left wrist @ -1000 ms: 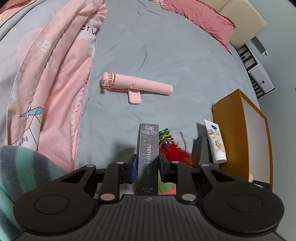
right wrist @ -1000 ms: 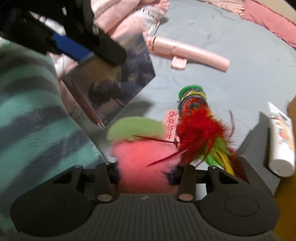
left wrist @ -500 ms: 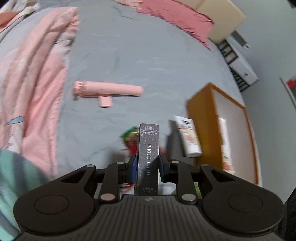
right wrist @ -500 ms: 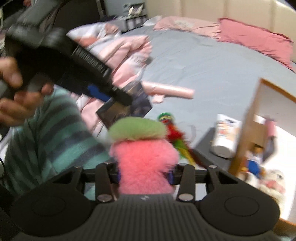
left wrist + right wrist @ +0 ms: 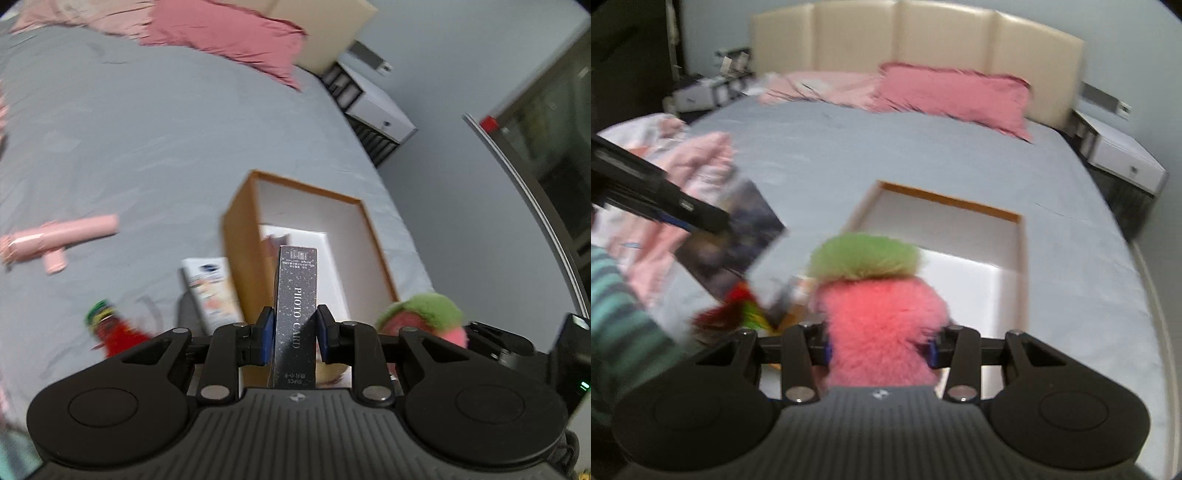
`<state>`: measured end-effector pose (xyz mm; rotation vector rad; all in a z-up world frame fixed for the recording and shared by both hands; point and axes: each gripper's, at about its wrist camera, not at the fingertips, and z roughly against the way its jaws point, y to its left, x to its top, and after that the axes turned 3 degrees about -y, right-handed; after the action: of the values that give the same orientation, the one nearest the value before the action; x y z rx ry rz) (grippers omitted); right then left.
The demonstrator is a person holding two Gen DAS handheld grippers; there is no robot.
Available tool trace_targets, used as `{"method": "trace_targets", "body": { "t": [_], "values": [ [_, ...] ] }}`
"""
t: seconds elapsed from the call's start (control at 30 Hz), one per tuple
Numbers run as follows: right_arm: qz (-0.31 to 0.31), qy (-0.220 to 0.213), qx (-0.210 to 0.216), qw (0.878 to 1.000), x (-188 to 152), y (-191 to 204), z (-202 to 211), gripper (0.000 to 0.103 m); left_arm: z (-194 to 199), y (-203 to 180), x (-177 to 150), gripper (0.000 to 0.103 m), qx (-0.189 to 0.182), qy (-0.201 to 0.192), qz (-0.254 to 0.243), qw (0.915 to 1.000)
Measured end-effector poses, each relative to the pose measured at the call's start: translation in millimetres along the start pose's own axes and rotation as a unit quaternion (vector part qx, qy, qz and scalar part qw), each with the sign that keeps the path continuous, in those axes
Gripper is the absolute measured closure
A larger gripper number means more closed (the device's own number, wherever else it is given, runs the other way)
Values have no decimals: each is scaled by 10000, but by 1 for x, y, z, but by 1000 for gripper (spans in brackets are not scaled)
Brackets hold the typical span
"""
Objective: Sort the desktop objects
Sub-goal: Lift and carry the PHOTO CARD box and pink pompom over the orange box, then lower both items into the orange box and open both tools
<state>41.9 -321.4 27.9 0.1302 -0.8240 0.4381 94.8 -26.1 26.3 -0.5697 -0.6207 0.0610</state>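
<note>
My left gripper (image 5: 293, 334) is shut on a dark glittery photo card box (image 5: 296, 299), held upright over the near edge of the open orange box (image 5: 240, 236). My right gripper (image 5: 881, 349) is shut on a fluffy pink plush toy with a green top (image 5: 879, 310), held above the same orange box (image 5: 945, 201). The plush (image 5: 428, 314) also shows at the right in the left wrist view. The photo card box (image 5: 735, 240) and the left gripper show at the left in the right wrist view.
On the grey bed sheet (image 5: 129, 147) lie a pink handheld fan (image 5: 55, 236), a white cream tube (image 5: 212, 291) and a red feathered toy (image 5: 112, 330). Pink pillows (image 5: 953, 92) and a headboard are at the far end. A white bedside unit (image 5: 373, 110) stands beside the bed.
Both grippers have swung to the right and up with their loads, so the orange box now lies straight ahead of them. The fan, tube and feathered toy have slid to the left in view.
</note>
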Motion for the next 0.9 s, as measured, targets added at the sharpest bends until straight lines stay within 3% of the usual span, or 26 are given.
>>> {"method": "trace_targets", "body": {
  "t": [0.2,0.47,0.73,0.83,0.9],
  "values": [
    [-78,707,-244,9972,-18,-39,-41,59,-37,-26,7,76,-156,283,-142,9994],
    [51,1296,-304,9911,-37,-44,-85,57,-92,-41,12,76,-120,658,-292,9973],
    [182,1433,-295,9891,-43,-45,-87,56,-134,-51,20,76,-82,855,-309,9958],
    [158,1254,-257,9916,-36,-47,-85,56,-148,-57,28,76,-4,824,-331,9960],
    [186,1073,-248,9937,-29,-49,-83,62,-158,-59,32,76,83,789,-349,9962]
  ]
}}
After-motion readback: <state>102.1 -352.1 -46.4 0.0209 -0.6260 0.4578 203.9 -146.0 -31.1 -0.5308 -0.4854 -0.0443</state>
